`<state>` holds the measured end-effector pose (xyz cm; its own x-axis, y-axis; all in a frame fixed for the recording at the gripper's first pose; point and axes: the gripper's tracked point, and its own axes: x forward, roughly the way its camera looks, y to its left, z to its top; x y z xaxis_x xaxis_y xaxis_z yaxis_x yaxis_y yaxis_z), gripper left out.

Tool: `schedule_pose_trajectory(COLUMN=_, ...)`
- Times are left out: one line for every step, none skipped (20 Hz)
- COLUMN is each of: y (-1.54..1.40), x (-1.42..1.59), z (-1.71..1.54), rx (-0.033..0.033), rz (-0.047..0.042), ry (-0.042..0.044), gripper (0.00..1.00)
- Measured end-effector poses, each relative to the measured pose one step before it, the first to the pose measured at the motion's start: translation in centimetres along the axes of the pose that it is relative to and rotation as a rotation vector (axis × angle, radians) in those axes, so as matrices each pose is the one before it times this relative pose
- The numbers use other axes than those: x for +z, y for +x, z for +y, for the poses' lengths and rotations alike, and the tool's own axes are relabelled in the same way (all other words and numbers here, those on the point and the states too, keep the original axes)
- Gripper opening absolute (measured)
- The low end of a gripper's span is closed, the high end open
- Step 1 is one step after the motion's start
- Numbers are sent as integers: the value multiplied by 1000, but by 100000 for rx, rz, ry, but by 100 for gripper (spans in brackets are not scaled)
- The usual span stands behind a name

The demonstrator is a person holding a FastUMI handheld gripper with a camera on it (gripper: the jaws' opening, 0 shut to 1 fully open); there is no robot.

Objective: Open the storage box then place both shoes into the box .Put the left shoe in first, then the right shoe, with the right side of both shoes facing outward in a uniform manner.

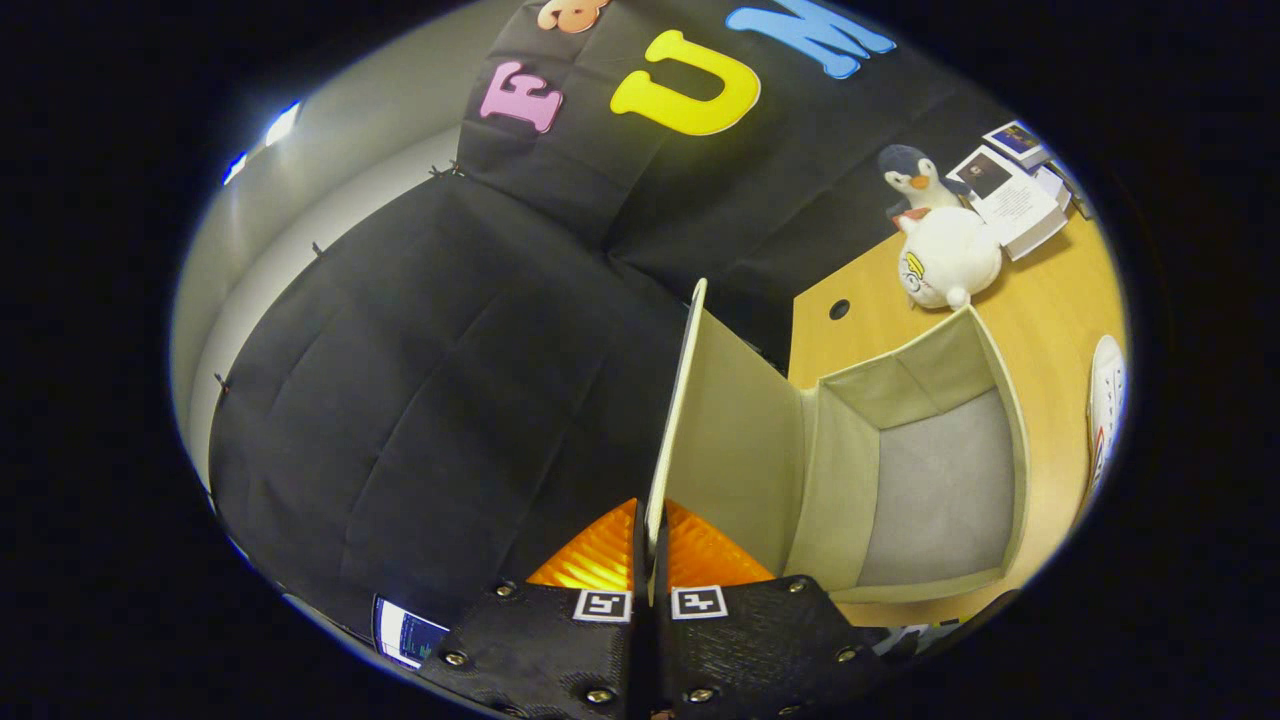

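Hand-held gripper [650, 545] pinches the storage box's [925, 490] raised lid [725, 440].

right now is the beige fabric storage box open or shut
Open: the fingers pinch its raised lid, and the beige fabric storage box interior shows empty.

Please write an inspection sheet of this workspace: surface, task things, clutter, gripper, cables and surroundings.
Surface: wooden table, with a round hole beyond the box.
Job's things: storage box open, nothing inside; its lid raised and clamped between the fingers; one white shoe beside the box.
Clutter: penguin plush, white plush, booklets beyond the box.
Grippers: gripper shut on the lid's edge.
Cables: nothing seen.
Surroundings: black cloth wall; a screen beside the fingers.
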<state>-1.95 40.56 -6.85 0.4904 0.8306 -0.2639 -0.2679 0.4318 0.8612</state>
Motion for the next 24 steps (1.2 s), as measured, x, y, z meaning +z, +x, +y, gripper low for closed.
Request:
schedule_pose_trajectory(y=777, x=-468, z=390, rx=310, rz=588, ry=-1277, gripper=0)
schedule_pose_trajectory(y=640, x=-501, z=389, rx=121, rz=708, ry=-944, gripper=0)
schedule_pose_trajectory(y=822, x=-322, z=410, rx=211, rz=501, ry=-557, gripper=0)
schedule_pose_trajectory(y=650, x=39, z=398, rx=443, rz=452, ry=-2399, gripper=1)
schedule_pose_trajectory(y=1032, x=-889, z=221, rx=-347, rz=1122, ry=-2063, gripper=8)
schedule_pose_trajectory(y=663, x=-331, z=330, rx=-78, rz=861, ry=-1571, gripper=9)
schedule_pose_trajectory(y=731, x=-342, z=540, rx=1095, rz=1003, ry=-1037, gripper=8)
schedule_pose_trajectory(y=603, x=-355, z=181, rx=-10, rz=677, ry=-1726, gripper=12)
schedule_pose_trajectory(y=535, x=-227, z=195, rx=184, rz=732, ry=-1391, gripper=15)
schedule_pose_trajectory(y=406, x=-139, z=216, rx=1000, rz=595, ry=-1279, gripper=15)
schedule_pose_trajectory(y=269, x=-233, z=262, rx=-268, rz=433, ry=-1666, gripper=35)
schedule_pose_trajectory(y=103, x=76, z=-318, rx=-1703, rz=-339, ry=-2011, gripper=38)
schedule_pose_trajectory(y=-37, x=146, z=-444, rx=-1537, rz=-361, ry=-1856, gripper=55)
schedule_pose_trajectory(y=508, x=-150, z=-484, rx=-1676, rz=-566, ry=-1869, gripper=73)
schedule_pose_trajectory(y=-312, x=311, z=-441, rx=-1167, rz=-1071, ry=-1194, gripper=91)
schedule_pose_trajectory(y=-431, x=227, z=-333, rx=-1431, rz=-931, ry=-972, gripper=91)
schedule_pose_trajectory(y=-467, x=385, z=-566, rx=-1084, rz=-971, ry=-619, gripper=97)
schedule_pose_trajectory(y=-488, x=372, z=-556, rx=-1399, rz=-1023, ry=-806, gripper=97)
schedule_pose_trajectory(y=-598, x=431, z=-724, rx=-1593, rz=-968, ry=-1372, gripper=97)
schedule_pose_trajectory(y=-683, x=335, z=-509, rx=-1874, rz=-1089, ry=-1639, gripper=97)
schedule_pose_trajectory(y=-672, x=476, z=-841, rx=-2186, rz=-1065, ry=-1945, gripper=97)
schedule_pose_trajectory(y=-661, x=505, z=-927, rx=-2319, rz=-1062, ry=-1930, gripper=97)
schedule_pose_trajectory(y=-649, x=484, z=-839, rx=-1992, rz=-914, ry=-1886, gripper=97)
schedule_pose_trajectory(y=-596, x=278, z=-674, rx=-1834, rz=-723, ry=-1581, gripper=97)
